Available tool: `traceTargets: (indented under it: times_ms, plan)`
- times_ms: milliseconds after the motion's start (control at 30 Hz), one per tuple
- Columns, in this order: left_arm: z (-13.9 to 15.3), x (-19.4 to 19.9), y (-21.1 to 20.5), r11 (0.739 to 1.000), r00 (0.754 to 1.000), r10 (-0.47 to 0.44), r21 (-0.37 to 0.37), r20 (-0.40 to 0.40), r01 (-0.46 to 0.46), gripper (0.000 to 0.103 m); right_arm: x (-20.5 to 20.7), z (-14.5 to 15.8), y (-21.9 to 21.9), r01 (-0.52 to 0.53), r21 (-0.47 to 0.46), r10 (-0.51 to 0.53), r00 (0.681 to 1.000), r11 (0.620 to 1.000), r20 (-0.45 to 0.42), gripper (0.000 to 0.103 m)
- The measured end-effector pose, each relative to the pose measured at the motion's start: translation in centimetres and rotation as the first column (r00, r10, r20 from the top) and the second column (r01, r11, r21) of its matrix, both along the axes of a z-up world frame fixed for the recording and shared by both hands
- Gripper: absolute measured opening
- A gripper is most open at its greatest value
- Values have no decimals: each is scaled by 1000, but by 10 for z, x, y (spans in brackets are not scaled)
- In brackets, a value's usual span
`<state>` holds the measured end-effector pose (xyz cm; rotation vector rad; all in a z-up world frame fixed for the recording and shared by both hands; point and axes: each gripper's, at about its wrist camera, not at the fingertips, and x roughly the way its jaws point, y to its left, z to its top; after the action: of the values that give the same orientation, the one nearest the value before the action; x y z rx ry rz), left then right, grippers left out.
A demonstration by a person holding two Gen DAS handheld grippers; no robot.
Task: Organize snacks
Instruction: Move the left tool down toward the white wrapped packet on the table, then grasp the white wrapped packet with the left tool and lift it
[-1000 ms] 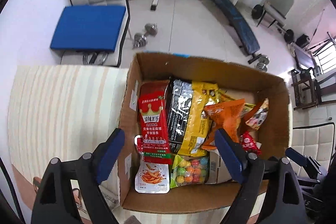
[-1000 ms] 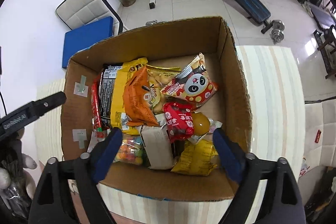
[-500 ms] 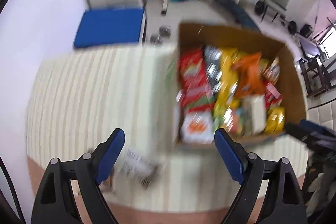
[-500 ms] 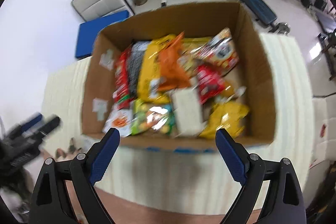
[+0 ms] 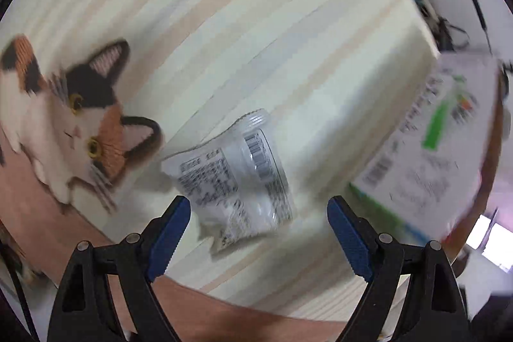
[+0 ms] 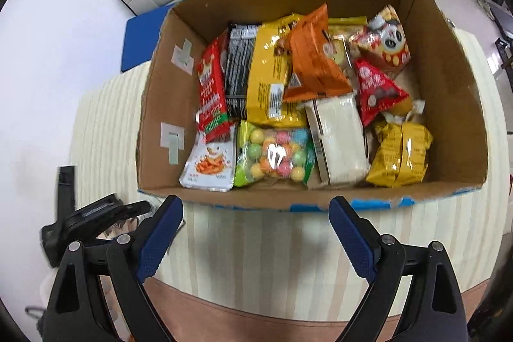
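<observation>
left hand-held gripper (image 5: 259,233): jaws apart, nothing pinched; poised steeply over clear snack packet (image 5: 235,175), presumably lining up a pick.
clear snack packet: at 12 o'clock, just past the blue pads, flat on striped cloth (image 5: 224,21), outside the box; likely next item to sort.
cat mat (image 5: 70,124): at 9 o'clock, flat on table (image 5: 38,207).
right hand-held gripper (image 6: 256,234): jaws apart, empty, waiting short of cardboard box (image 6: 154,104).
cardboard box: at 12 o'clock, packed with snacks; gumball bag (image 6: 272,154) nearest, orange bag (image 6: 312,60) farther back.
</observation>
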<state>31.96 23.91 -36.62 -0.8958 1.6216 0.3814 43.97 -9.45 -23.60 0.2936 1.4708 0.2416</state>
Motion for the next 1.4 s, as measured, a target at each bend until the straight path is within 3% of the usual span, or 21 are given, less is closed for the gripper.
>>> traceTargets:
  times_ms: [167,333,467,533,667,833,1133,1267,1400]
  plan:
    - [-29,9,-5,999,990,-12,49,-138,19,87,8,1,-5,13,6,-13,1000,1000,0,95]
    - [-34,18,-21,987,977,-105,97,-184,125,87,8,0,-13,31,25,-31,999,999,-10,95]
    - [-35,21,-36,972,969,-169,131,-180,194,87,7,-1,-17,33,36,-32,999,999,-14,95]
    - [-34,18,-38,972,973,-161,143,-166,185,87,5,0,-18,28,42,-27,1000,999,-12,95]
    - [-24,5,-44,963,977,-174,186,-123,195,73,3,1,-18,20,40,-20,1000,999,-5,95]
    - [-16,-11,-58,940,965,-242,223,-100,259,73,2,2,-15,10,16,-10,1000,1000,1,95]
    - [48,-60,-110,863,924,-383,358,5,356,73,3,20,-21,-2,-73,7,998,997,69,95]
    - [97,-79,-146,821,882,-463,418,85,390,73,3,28,-31,5,-83,2,997,997,81,95]
    - [146,-70,-170,805,839,-518,427,168,411,73,1,36,-44,20,-84,-13,996,996,92,95]
